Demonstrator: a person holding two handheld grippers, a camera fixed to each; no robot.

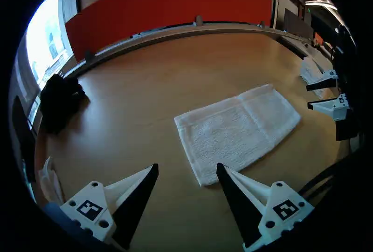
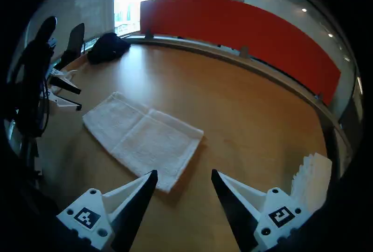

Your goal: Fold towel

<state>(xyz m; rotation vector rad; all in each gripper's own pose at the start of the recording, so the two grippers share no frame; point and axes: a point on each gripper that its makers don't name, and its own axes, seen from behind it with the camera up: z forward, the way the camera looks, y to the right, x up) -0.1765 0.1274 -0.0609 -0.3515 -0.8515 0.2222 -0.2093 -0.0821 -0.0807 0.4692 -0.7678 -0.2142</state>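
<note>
A white towel (image 1: 238, 128) lies flat on a light wooden table (image 1: 154, 93), with nothing holding it. A straight crease crosses the towel and splits it into a larger and a smaller panel.

In the left gripper view, the left gripper (image 1: 187, 168) sits low in the foreground at the towel's near edge. Its two black-tipped white fingers are spread wide apart with nothing between them. One fingertip overlaps the towel's near corner in the picture, and I cannot tell whether it touches the cloth. On the far side of the towel, by its smaller panel, is the right gripper (image 1: 328, 96), seen from the side. Its two fingers are also apart and grip nothing.

In the right gripper view, that gripper's own fingers stand wide apart just short of the towel's near corner, and the left gripper shows beyond the towel's other end.

A black bag (image 1: 58, 100) rests on the table well apart from the towel, toward a bright window (image 2: 140, 0). A long red partition (image 1: 168, 7) runs along the table edge behind the towel. A stack of folded white cloths (image 2: 313, 177) sits well apart from the towel, near the table's rim beside the right gripper.
</note>
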